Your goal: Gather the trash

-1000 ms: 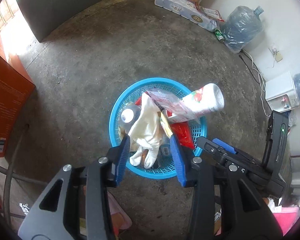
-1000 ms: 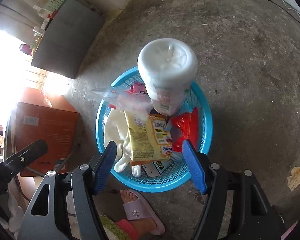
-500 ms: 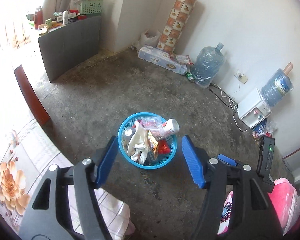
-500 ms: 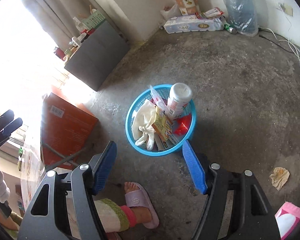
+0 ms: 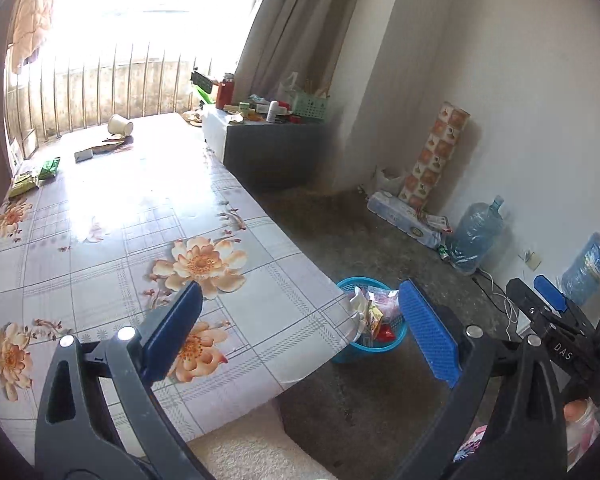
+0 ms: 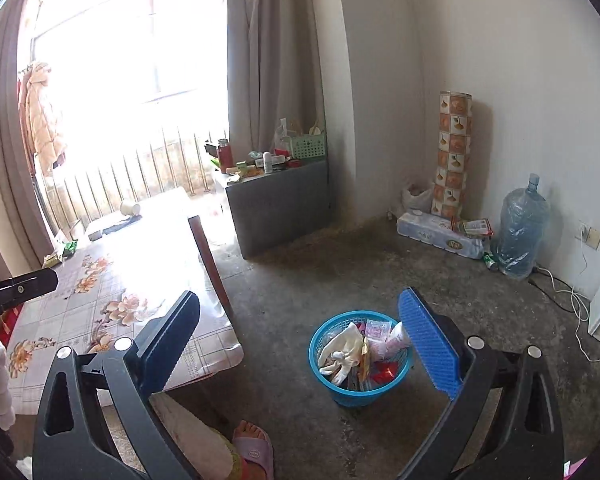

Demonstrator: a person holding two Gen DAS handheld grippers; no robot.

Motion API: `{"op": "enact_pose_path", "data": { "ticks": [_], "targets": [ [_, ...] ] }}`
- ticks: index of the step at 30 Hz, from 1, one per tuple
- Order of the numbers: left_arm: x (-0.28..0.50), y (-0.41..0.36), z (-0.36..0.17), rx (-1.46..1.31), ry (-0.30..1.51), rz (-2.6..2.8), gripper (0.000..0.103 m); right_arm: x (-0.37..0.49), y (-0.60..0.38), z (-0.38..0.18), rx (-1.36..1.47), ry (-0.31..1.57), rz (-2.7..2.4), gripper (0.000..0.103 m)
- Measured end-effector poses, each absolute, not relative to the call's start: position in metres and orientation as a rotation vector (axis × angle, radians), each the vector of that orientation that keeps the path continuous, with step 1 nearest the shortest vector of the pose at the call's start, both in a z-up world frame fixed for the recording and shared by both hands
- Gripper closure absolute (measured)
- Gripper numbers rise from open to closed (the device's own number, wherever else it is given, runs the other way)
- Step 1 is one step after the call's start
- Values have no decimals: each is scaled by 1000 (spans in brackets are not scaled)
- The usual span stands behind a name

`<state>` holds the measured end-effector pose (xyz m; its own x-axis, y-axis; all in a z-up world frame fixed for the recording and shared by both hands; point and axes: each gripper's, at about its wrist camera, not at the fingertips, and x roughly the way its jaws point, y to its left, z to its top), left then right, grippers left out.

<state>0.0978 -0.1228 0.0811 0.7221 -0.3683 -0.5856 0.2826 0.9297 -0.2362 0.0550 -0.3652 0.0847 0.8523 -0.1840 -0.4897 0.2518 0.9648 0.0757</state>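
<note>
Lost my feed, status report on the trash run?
Left gripper open, right gripper open, both empty. Blue basket on floor, full of trash. Table edge partly blocks it from left.

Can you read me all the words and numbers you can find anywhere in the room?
"DAS" on the black body of the right tool, seen from the left wrist camera; any further letters are cut off.
The oval label on the toilet paper pack against the wall is too small to read.
The snack wrappers in the blue basket have print, but it is too blurred to read.
The green packets on the table are too far away to read.
</note>
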Motion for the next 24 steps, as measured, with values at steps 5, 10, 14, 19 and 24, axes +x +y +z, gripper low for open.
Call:
{"op": "enact_pose_path", "data": {
  "ticks": [5, 10, 14, 19, 24],
  "targets": [
    [85, -99, 63, -96, 742, -146, 9, 59, -316, 72, -21, 625, -287, 6],
    [73, -95, 52, -8, 728, -78, 9, 60, -300, 50, 82, 739, -192, 6],
    [71, -100, 46, -30, 757, -69, 9, 62, -305, 37, 117, 797, -185, 6],
    [84, -112, 21, -53, 887, -69, 9, 65, -313, 27, 121, 830, -210, 6],
    [90, -123, 5, -13, 931, -43, 9, 70, -324, 10, 129, 860, -238, 6]
  ]
}}
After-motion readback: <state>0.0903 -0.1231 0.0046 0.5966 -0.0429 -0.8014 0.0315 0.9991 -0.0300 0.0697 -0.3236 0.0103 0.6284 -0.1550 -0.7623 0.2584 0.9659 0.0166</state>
